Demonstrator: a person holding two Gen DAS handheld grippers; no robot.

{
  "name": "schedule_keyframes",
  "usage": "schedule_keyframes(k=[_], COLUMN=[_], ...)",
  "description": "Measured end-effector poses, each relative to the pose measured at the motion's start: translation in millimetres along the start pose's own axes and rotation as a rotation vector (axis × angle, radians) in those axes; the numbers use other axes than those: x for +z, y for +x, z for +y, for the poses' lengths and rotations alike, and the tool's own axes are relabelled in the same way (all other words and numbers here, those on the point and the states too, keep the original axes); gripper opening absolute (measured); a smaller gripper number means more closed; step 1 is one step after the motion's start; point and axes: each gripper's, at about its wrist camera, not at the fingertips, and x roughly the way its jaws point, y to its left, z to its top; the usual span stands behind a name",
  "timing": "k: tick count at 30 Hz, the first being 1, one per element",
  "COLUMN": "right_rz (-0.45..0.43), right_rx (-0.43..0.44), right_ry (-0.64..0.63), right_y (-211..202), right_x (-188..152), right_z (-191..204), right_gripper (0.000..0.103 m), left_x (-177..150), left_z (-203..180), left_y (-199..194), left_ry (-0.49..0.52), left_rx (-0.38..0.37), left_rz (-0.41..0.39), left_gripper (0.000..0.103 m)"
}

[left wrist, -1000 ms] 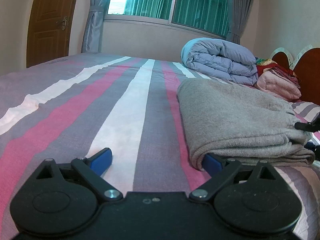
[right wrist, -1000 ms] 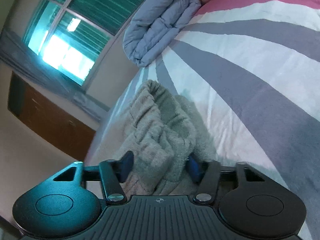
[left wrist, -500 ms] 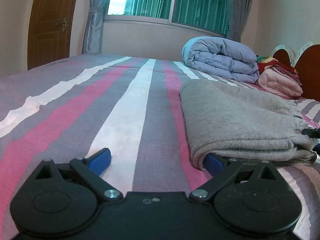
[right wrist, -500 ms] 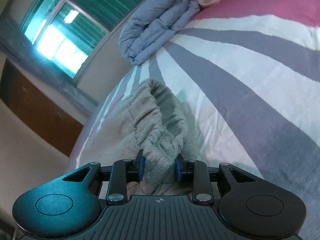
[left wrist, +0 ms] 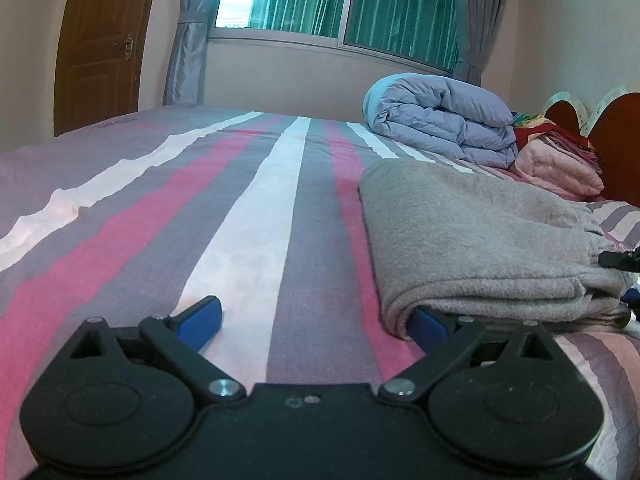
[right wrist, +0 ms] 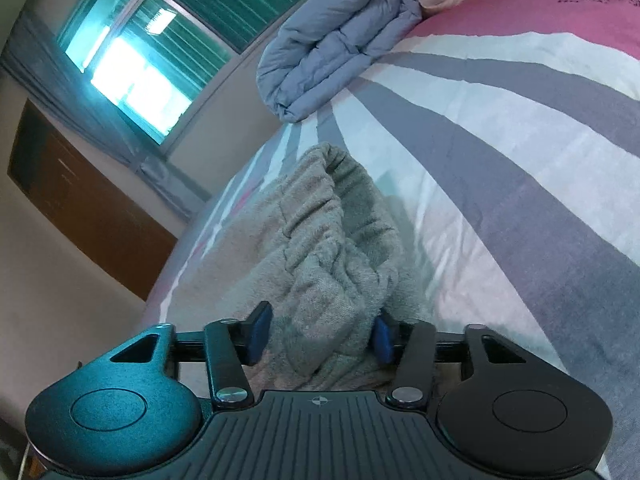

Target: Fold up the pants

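Note:
The grey fleece pants (left wrist: 472, 232) lie folded on the striped bed, right of centre in the left wrist view. My left gripper (left wrist: 314, 318) rests open on the sheet, with its right fingertip (left wrist: 428, 320) tucked under the fold's near corner. In the right wrist view the gathered waistband (right wrist: 332, 264) bunches up between the blue pads of my right gripper (right wrist: 320, 334). Its jaws are opening: the right pad (right wrist: 384, 336) still touches the cloth, while a gap shows at the left pad (right wrist: 258, 332). A black fingertip (left wrist: 618, 259) of the right gripper shows at the waistband end.
The bed sheet (left wrist: 248, 216) has pink, grey and white stripes. A folded blue-grey duvet (left wrist: 440, 128) and pink blankets (left wrist: 556, 168) lie by the wooden headboard (left wrist: 616, 140). A brown door (left wrist: 100, 40) and a curtained window (left wrist: 340, 0) stand beyond the bed.
The right gripper's jaws pinched shut on the waistband half a second ago and now stand apart again; that gripper also rolled slightly. The left gripper has not moved.

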Motion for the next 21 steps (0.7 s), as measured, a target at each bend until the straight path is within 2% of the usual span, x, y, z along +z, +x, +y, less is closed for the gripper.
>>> schedule_keyframes(k=[1,4,5,8,12,15,18,21], right_rz=[-0.009,-0.078,-0.085,-0.001,-0.01,-0.056,-0.14,-0.228], right_rx=[0.005,0.068,0.064,-0.068,-0.048,-0.04,-0.107,-0.131], right_ry=[0.0,-0.019,-0.034,-0.034,-0.011,-0.016,-0.046,-0.023], right_y=[-0.6,-10.1,-10.6,10.2,5.7,-12.6,-35.4,-59.7], right_x=[0.1,4.5,3.9,-1.7,-0.5,1.5,0.1,3.4], right_z=[0.9,7.0,8.8,4.4,2.6,4.3,9.0,1.8], right_gripper=[0.042,0.04,0.04,0.041,0.048,0.051,0.052,0.052], left_x=[-0.1,-0.5,-0.6,-0.4,0.7,3.1,7.1,10.1], left_z=[-0.1,0.6,0.9,1.2,0.5,-1.2,0.4,6.4], left_y=[-0.1,-0.4,-0.1,0.4,-1.0,-6.7,-25.1,-48.9], left_ry=[0.0,-0.003,-0.002,0.002,0.008,0.017,-0.005,-0.04], left_rx=[-0.001,-0.006,-0.008,-0.01,-0.004,0.002,-0.048,-0.087], left_rz=[0.0,-0.001,-0.001,0.0,0.007,0.024,0.026,-0.039], left_gripper=[0.092,0.093,0.094,0.094,0.094,0.09,0.089,0.091])
